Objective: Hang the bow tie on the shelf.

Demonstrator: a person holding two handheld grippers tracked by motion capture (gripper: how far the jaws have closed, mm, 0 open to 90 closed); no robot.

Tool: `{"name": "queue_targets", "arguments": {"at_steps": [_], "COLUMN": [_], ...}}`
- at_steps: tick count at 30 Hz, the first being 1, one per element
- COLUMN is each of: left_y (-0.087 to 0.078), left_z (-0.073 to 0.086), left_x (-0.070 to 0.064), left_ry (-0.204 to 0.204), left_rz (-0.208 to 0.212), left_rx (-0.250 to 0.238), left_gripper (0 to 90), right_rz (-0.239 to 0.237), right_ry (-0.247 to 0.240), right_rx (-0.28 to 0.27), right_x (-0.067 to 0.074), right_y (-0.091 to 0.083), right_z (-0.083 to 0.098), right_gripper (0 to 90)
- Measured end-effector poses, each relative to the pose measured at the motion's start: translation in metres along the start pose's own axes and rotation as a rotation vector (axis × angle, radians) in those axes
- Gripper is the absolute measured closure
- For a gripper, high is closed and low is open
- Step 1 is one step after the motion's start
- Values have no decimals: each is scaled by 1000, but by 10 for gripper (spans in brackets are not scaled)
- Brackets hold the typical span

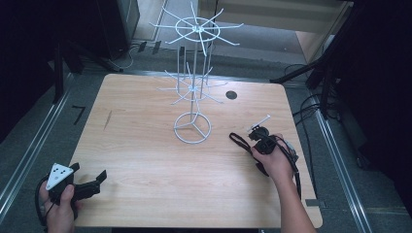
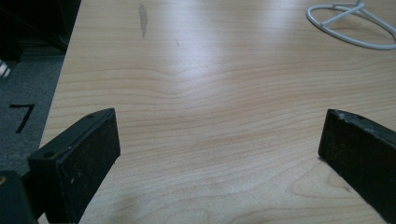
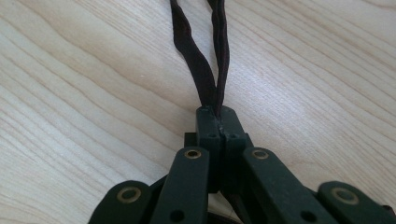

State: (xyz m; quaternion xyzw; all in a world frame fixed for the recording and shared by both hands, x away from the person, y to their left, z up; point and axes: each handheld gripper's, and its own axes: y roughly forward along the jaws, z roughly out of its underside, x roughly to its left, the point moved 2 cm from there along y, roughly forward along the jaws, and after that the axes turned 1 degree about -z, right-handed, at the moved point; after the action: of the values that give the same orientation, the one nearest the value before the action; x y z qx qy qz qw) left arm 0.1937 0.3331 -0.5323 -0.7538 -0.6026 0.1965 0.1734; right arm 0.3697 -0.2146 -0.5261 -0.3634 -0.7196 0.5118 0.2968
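Note:
A dark strap loop (image 3: pixel 205 60) lies on the wooden table (image 1: pixel 145 160), right of the middle. My right gripper (image 3: pixel 217 116) is shut on the near end of the strap, its jaws pressed together with both bands pinched between them. From above, the right gripper (image 1: pixel 255 137) sits at the table's right side with the strap (image 1: pixel 238 140) trailing to its left. My left gripper (image 1: pixel 90 172) rests at the front left corner. It stands open (image 2: pixel 219 123), with bare wood between its jaws.
A white wire rack (image 1: pixel 193 97) with two tiers of spokes stands on a ring base (image 2: pixel 355 23) at the table's centre back. A small dark round hole (image 1: pixel 231 94) is set in the tabletop behind it. Dark equipment and cables surround the table.

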Motion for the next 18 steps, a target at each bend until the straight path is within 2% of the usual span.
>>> {"name": "queue_targets", "arguments": {"at_steps": [5,8,12,15,18], "left_y": [0,0,-1,-1,-1], "left_z": [0,0,0,0,0], "left_x": [0,0,1,1,0], "left_ry": [0,-6,-4,-4,1], "left_rz": [6,7,2,-2,-3], "left_rx": [3,-11,-15,-15,-14], "left_gripper": [0,0,0,0,0], "right_rz": [-32,-25,-29,-24,-25], "right_ry": [16,27,36,32,49], "right_rx": [-21,-32,-100,-126,-167], "right_x": [-4,-4,-3,-3,-3], "right_y": [-1,-2,-11,-15,-21], "right_z": [4,4,3,3,3], "right_gripper": [900,900,900,900,900]}}
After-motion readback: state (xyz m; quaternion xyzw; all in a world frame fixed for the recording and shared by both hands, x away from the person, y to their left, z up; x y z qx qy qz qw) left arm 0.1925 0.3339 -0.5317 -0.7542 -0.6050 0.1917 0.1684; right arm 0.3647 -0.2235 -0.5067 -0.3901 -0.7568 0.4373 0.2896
